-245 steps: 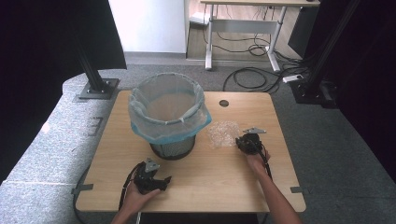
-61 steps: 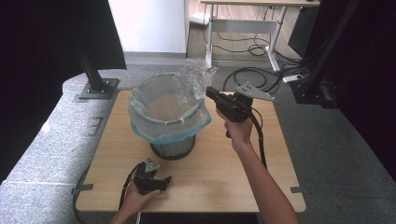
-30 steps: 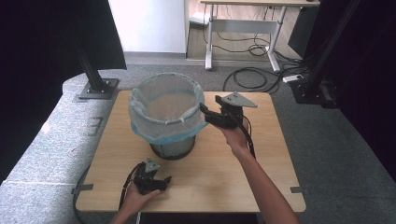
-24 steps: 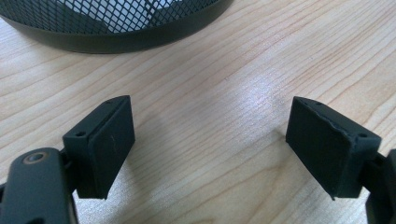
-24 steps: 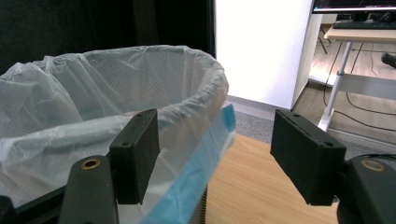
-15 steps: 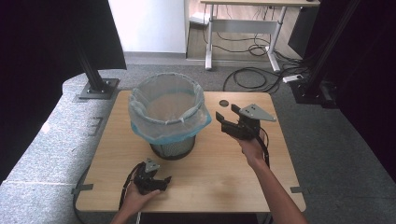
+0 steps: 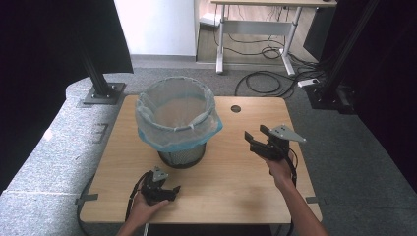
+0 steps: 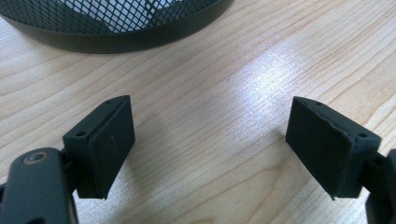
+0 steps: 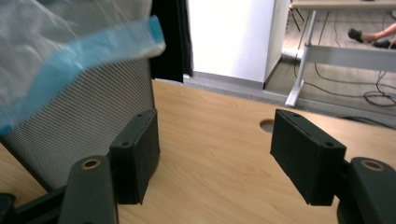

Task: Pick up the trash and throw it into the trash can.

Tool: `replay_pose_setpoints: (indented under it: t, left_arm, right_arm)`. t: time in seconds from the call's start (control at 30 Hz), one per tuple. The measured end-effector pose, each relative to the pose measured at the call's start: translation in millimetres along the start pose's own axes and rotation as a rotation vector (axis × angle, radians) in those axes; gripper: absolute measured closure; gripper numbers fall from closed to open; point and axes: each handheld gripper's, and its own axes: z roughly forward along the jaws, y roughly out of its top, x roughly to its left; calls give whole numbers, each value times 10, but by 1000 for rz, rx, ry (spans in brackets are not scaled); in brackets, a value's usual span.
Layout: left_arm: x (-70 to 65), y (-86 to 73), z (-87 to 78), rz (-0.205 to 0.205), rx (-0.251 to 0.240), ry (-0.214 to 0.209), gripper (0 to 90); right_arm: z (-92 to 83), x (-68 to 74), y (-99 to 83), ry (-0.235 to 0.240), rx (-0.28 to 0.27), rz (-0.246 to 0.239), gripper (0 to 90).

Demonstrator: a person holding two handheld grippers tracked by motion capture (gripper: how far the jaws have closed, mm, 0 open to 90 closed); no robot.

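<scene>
A black mesh bin (image 7: 181, 155) stands on the wooden table (image 7: 231, 177), lined with a clear bag (image 7: 172, 115) whose blue-edged rim folds over the top. My right gripper (image 7: 255, 139) hovers to the right of the bin, jaws open and empty, pointing left toward it. In the right gripper view the gripper (image 9: 215, 149) looks past the bin's mesh wall (image 9: 79, 135) and the bag's blue rim (image 9: 93, 51). My left gripper (image 7: 164, 191) rests on the table in front of the bin, open. In the left gripper view its gripper (image 8: 210, 140) frames bare wood below the bin's base (image 8: 116, 28).
A round cable hole (image 7: 236, 108) sits near the table's far edge. Beyond the table are a desk frame (image 7: 255, 29), floor cables (image 7: 275, 69) and black stands (image 7: 101, 88). Grey floor panels lie to the left.
My right gripper has drawn away from the bin's rim, moving right, toward the person and lower. The left gripper has stayed put. The crumpled plastic held two seconds ago is gone from the jaws.
</scene>
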Motion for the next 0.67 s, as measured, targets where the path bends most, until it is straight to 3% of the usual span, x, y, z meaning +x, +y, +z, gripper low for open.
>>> replay_pose_setpoints:
  t: [0.13, 0.33, 0.5, 0.67]
  left_arm:
    - [0, 0, -1, 0, 0, 1, 154]
    - [-1, -1, 1, -1, -1, 1, 154]
    - [-1, -1, 1, 0, -1, 1, 154]
    - [-1, -1, 2, 0, -1, 2, 154]
  right_arm:
    - [-24, -78, -116, -15, 26, 8, 315]
    - [-10, -209, -477, -50, 129, -1, 314]
    - [46, -233, -560, -55, 155, 17, 311]
    - [87, -227, -613, -56, 170, 3, 304]
